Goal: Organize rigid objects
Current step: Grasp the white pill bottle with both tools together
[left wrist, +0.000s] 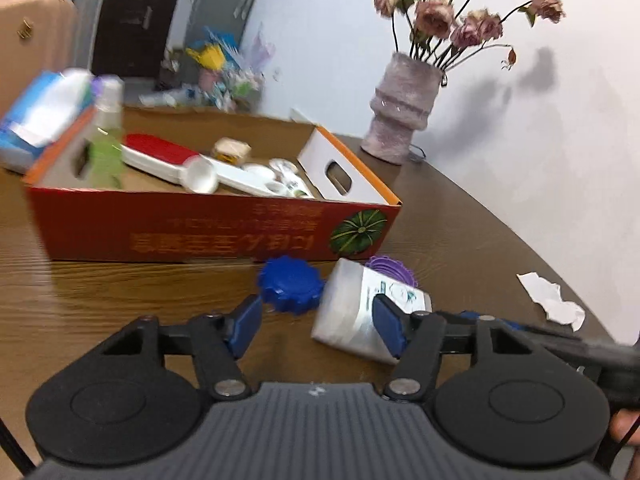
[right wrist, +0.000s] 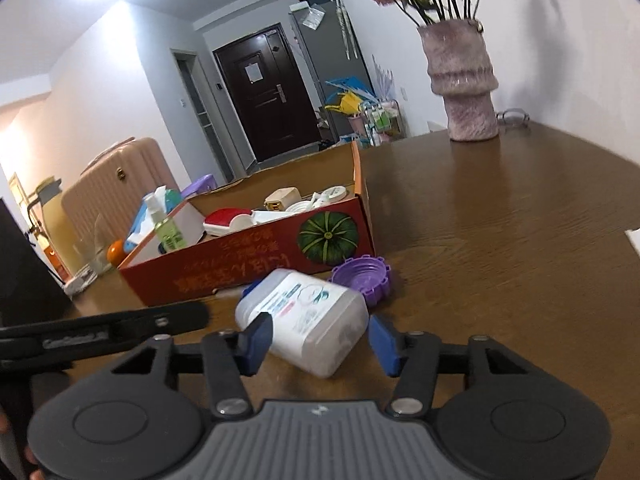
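A white plastic jar (left wrist: 352, 312) (right wrist: 304, 316) lies on its side on the brown table (right wrist: 500, 240). A blue scalloped lid (left wrist: 290, 284) sits at its far end; I cannot tell if it is screwed on. A purple lid (left wrist: 390, 270) (right wrist: 362, 278) lies behind the jar, against the red cardboard box (left wrist: 180, 236) (right wrist: 240, 268). My left gripper (left wrist: 318, 328) is open, its right pad in front of the jar and its left pad near the blue lid. My right gripper (right wrist: 320, 342) is open, with the jar's near end showing between its blue pads.
The box holds a red-and-white case (left wrist: 160, 148), several white pieces and a green bottle (left wrist: 106, 148). A vase of dried flowers (left wrist: 400, 112) (right wrist: 464, 80) stands at the back. Crumpled paper (left wrist: 552, 300) lies to the right. A tissue pack (left wrist: 40, 120) sits left of the box.
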Demonstrator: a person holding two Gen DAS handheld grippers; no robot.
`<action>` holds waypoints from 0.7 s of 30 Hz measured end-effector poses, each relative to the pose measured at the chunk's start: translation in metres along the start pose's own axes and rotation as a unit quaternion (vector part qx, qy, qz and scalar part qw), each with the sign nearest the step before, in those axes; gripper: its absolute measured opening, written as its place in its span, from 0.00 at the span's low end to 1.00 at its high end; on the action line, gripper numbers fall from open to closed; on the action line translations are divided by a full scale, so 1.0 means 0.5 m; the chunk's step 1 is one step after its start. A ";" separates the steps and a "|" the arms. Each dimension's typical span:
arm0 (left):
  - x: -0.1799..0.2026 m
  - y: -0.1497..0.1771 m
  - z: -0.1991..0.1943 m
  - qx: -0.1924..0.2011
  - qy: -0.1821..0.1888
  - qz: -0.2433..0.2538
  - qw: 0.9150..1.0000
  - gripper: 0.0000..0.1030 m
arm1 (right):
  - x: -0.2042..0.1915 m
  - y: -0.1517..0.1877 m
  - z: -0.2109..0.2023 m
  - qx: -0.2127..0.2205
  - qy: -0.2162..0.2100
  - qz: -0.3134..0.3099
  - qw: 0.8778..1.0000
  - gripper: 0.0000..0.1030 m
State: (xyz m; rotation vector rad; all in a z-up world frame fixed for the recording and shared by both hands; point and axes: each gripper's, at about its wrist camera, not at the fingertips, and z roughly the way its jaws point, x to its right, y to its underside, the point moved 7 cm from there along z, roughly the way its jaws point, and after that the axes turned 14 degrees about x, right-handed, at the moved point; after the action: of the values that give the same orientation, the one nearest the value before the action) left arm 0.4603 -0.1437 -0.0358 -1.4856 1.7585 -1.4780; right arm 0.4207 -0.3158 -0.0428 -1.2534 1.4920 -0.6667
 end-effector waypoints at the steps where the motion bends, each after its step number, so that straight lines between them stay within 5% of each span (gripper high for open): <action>1: -0.003 0.002 0.022 -0.009 0.006 -0.011 1.000 0.52 | 0.003 0.004 0.013 -0.005 -0.001 0.006 1.000 0.44; 6: -0.017 0.022 0.062 -0.021 0.046 -0.079 0.996 0.40 | 0.010 0.017 0.050 -0.012 -0.030 0.052 0.998 0.42; 11: 0.001 0.035 0.037 -0.019 0.054 -0.063 0.996 0.37 | -0.003 0.012 0.039 -0.008 -0.019 0.035 0.999 0.29; 21: 0.008 0.071 -0.149 0.012 0.038 -0.107 0.993 0.33 | -0.091 0.020 -0.092 -0.006 -0.047 -0.014 0.999 0.24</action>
State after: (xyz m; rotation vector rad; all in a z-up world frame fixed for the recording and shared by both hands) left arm 0.3818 -0.1179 -0.0391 -1.6695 1.6589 -1.6763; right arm 0.3708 -0.2790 -0.0208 -1.2994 1.4049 -0.6110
